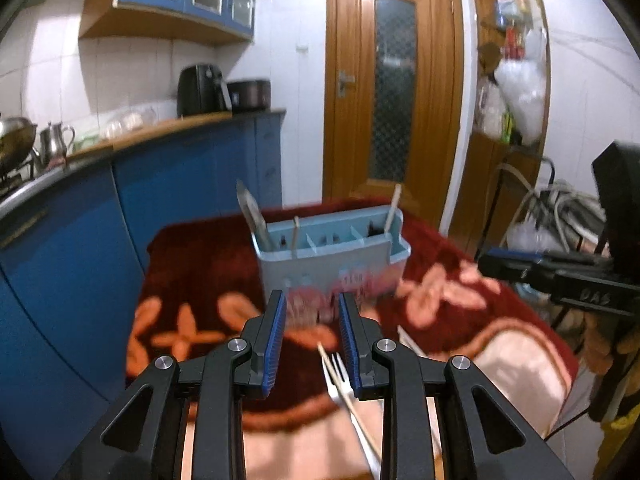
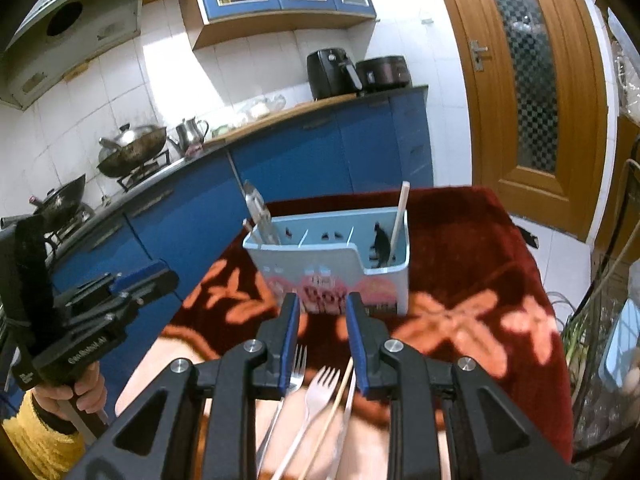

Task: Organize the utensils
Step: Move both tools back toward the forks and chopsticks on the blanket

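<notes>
A light blue utensil holder (image 1: 332, 254) (image 2: 332, 268) with several compartments stands on a table under a red flowered cloth (image 2: 460, 320). A metal utensil (image 2: 258, 212) leans in its left compartment and a chopstick (image 2: 400, 216) in its right one. On the cloth in front lie a metal fork (image 2: 296, 368), a white plastic fork (image 2: 316, 392) (image 1: 336, 376) and a wooden chopstick (image 2: 336, 404) (image 1: 340, 376). My left gripper (image 1: 312, 308) is open and empty above the cloth. My right gripper (image 2: 322, 312) is open and empty just above the lying utensils.
Blue kitchen cabinets (image 2: 304, 152) with a worktop run along the left, with woks (image 2: 132, 148), a kettle and an air fryer (image 2: 332, 72). A wooden door (image 1: 392, 88) is behind the table. A rack with bags and hoses (image 1: 560, 208) stands at the right.
</notes>
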Demonstrator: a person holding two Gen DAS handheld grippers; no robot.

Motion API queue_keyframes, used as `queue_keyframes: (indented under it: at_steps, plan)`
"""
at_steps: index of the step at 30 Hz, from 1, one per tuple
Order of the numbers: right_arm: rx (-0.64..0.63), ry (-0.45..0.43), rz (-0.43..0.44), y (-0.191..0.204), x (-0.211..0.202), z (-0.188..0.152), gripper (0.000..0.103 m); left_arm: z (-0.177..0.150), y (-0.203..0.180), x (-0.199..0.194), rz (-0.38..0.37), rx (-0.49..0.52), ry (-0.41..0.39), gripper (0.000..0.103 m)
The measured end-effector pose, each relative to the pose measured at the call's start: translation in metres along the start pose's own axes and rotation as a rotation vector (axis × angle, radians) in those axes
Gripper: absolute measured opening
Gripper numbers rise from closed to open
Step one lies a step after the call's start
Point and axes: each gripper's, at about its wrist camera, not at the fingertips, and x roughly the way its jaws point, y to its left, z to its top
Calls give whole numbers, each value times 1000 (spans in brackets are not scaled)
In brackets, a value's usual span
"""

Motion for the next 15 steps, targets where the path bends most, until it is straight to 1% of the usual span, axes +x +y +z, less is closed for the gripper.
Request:
queue_keyframes:
  at_steps: [5, 8, 11, 15]
  plan:
    - [21, 41, -6, -3, -5, -20, 32, -17, -5, 17, -12, -22, 103, 27]
    - [28, 66, -10, -6, -6, -36, 32, -27, -9, 30, -4, -32, 167, 27]
    - [33, 90, -11, -9, -5, -50, 32, -37, -11, 43, -19, -46, 227, 27]
    - [64, 101, -25, -21, -5, -63, 33, -44, -19, 61, -25, -36, 303, 27]
